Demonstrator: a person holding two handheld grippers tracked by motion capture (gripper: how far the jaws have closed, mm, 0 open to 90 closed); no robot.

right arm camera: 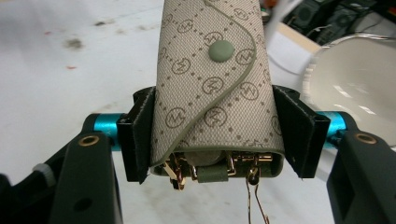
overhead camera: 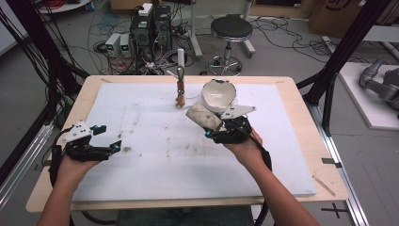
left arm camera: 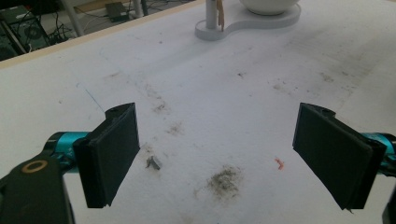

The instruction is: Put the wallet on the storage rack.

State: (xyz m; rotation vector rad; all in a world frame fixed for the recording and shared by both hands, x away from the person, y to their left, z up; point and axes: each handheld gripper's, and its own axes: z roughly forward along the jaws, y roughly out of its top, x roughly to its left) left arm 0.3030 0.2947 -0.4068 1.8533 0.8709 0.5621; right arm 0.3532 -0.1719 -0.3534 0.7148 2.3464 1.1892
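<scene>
Right gripper view shows my right gripper point(right arm camera: 215, 140) pinching a key pouch point(right arm camera: 212, 88) by its sides, snap flap facing me, gold hooks and a thin chain dangling at the near end, with the bowl point(right arm camera: 355, 88) just beyond it. High view has the pouch point(overhead camera: 203, 116) lifted off the pad point(overhead camera: 150, 141), right in front of the bowl point(overhead camera: 217, 95). My left gripper point(left arm camera: 217, 158), jaws spread wide and holding nothing, hovers over the stained pad point(left arm camera: 210, 98), well apart from the bowl.
</scene>
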